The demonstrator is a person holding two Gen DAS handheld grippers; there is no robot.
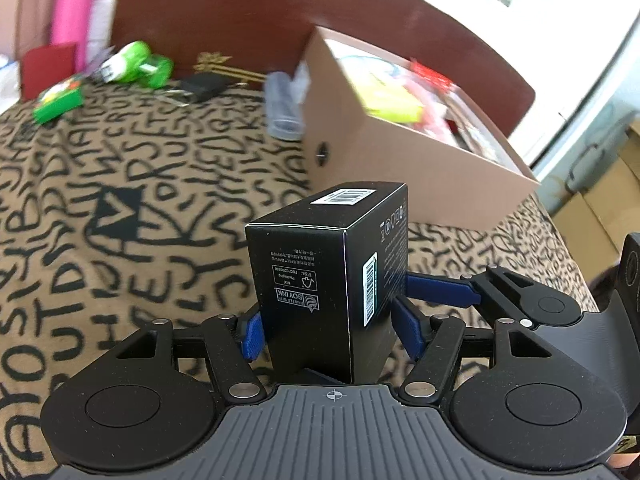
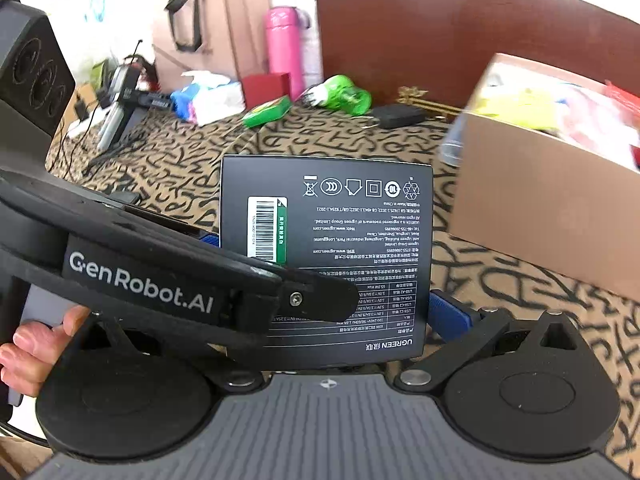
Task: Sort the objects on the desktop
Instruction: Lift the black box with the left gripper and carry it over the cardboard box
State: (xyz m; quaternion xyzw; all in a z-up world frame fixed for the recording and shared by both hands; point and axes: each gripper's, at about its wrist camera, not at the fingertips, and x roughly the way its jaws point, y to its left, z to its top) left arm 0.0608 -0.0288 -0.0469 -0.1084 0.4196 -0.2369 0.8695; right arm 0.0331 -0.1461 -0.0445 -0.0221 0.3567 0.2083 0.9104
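A black carton with barcode labels (image 1: 328, 264) hangs above the tan lettered cloth (image 1: 140, 208), held from two sides. My left gripper (image 1: 330, 334) is shut on it, a blue pad against each side face. In the right wrist view the same carton (image 2: 352, 216) fills the middle and my right gripper (image 2: 320, 308) is shut on it. Its right blue pad (image 2: 448, 312) presses the carton's edge, while the left gripper's body (image 2: 140, 280) hides its left pad. An open cardboard box (image 1: 400, 148) holding colourful items stands just behind to the right.
Along the cloth's far edge lie a green box (image 1: 58, 100), a green bottle (image 1: 132, 62), a black charger (image 1: 200, 86) and a clear container (image 1: 284, 106). A pink flask (image 2: 284, 48) and a red box (image 2: 266, 88) stand behind. A hand (image 2: 36, 344) grips the left gripper's handle.
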